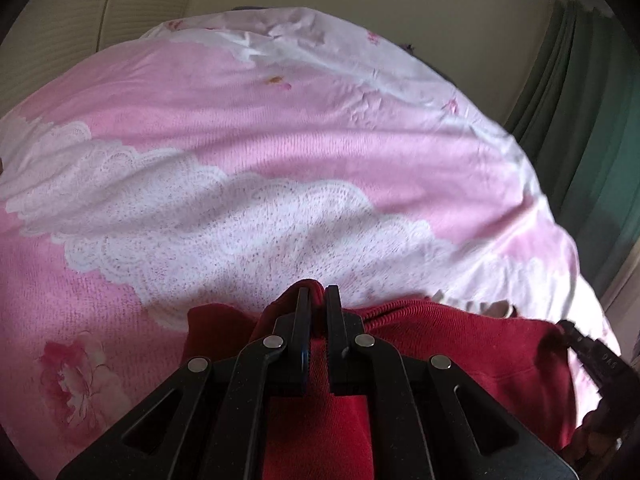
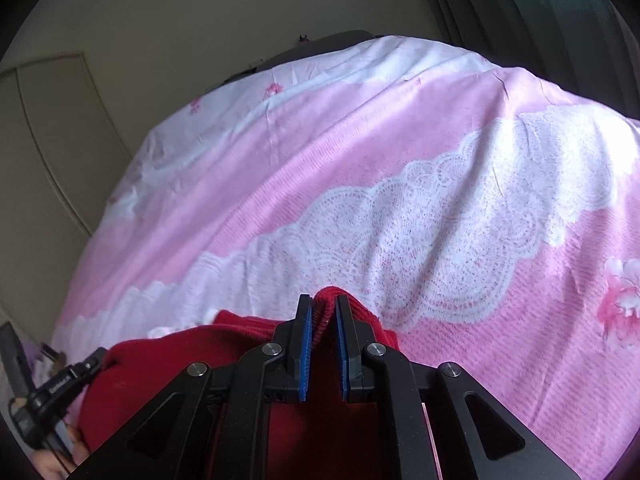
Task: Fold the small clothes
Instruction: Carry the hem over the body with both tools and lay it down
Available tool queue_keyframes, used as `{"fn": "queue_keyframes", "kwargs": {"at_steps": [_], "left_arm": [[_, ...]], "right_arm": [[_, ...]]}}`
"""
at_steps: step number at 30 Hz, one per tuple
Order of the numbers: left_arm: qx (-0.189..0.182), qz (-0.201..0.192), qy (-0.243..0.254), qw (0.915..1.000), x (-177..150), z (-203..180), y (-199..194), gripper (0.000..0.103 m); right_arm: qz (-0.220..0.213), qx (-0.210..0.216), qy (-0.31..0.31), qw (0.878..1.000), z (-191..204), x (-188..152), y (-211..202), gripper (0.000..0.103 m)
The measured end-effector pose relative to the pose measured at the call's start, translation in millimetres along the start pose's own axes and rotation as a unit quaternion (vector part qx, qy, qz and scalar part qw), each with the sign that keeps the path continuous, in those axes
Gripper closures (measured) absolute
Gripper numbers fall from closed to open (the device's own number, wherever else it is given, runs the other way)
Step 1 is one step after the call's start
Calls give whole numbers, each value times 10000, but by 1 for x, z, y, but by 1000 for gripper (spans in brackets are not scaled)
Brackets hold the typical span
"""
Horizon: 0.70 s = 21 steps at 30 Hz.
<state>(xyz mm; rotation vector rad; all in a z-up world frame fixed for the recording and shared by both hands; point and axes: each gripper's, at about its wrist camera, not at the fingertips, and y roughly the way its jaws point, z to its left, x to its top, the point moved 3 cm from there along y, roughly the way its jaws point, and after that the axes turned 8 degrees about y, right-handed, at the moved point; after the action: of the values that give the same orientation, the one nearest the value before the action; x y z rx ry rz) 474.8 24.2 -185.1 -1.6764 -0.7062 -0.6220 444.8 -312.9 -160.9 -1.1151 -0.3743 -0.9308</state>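
Observation:
A small red knit garment [image 1: 460, 344] lies over the pink bed sheet at the near edge. My left gripper [image 1: 318, 294] is shut on a bunched fold of its cloth, which pokes up between the fingers. My right gripper [image 2: 324, 304] is shut on another ribbed edge of the same garment [image 2: 160, 376]. Each gripper shows at the side of the other's view: the right one in the left wrist view [image 1: 592, 356], the left one in the right wrist view [image 2: 60, 388]. The garment hangs stretched between them, its lower part hidden under the grippers.
The bed is covered by a pink sheet [image 1: 280, 128] with white lace print and rose motifs [image 2: 622, 296]. Beige walls and a cupboard door [image 2: 52, 140] lie behind. Green curtains [image 1: 592, 100] hang at the right of the bed.

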Motion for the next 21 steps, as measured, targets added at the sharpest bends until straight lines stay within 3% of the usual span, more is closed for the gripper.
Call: {"fn": "queue_keyframes", "kwargs": {"at_steps": [5,7,9,14,19,21], "left_arm": [[-58,-124,167,9998,6,-7,-29,89],[-117,-202,279,9993,9,-11,-44,62],[-17,-369,459,9983,11,-15,-63,59],[-65,-440,707,9965,9,-27,-90,59],[-779,-18,855,9933,-19,-56,-78,59],[-766,114,1070,9912,-30,-66,-67,59]], "right_arm": [[-53,56,-128,9999,10,5,-15,81],[-253,-6,-166,9995,12,10,-32,58],[-645,-173,-241,9975,13,14,-57,37],[-847,-93,-494,9951,23,15,-91,36],[-637,245,-939,9932,45,-13,-92,36],[-484,283,-1111,9922,51,-26,-83,36]]}}
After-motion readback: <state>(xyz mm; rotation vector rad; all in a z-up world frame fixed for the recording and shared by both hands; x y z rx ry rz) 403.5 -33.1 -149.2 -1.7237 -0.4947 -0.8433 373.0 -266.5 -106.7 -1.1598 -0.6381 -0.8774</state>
